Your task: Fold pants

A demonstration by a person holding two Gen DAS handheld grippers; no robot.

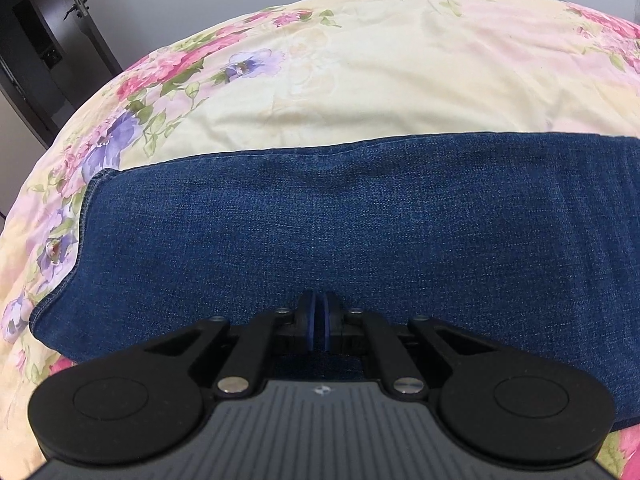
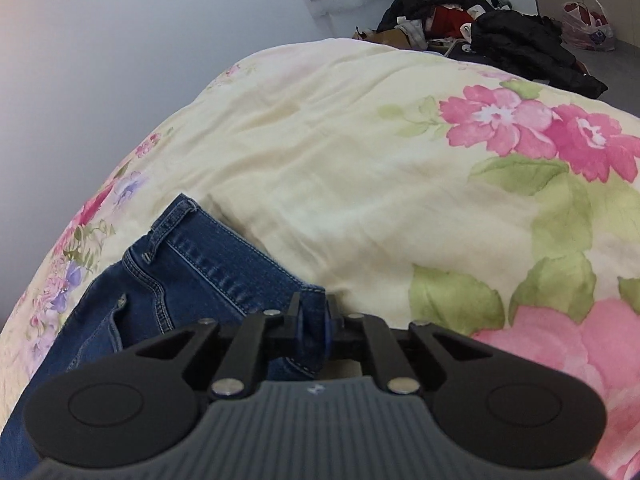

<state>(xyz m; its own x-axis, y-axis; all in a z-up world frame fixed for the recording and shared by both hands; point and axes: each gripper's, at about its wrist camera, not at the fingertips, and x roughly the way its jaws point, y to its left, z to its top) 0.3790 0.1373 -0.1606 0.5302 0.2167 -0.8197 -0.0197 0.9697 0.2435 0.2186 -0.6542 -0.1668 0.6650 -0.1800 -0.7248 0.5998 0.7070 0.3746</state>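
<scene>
Right gripper (image 2: 312,320) jaws clamped on the jeans (image 1: 360,220) waistband corner, left gripper (image 1: 319,320) jaws clenched over the leg denim, all on floral bedspread (image 1: 360,80).

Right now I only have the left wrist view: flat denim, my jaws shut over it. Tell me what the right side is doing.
Observer: The right gripper is shut on the jeans at the waistband edge.
Operator: Say which part of the jeans lies there.
Observer: The waistband with a belt loop and a pocket seam.
Operator: Report what is beyond the bed.
Observer: Past the floral quilt, a pile of dark clothes and a plastic bag.
</scene>
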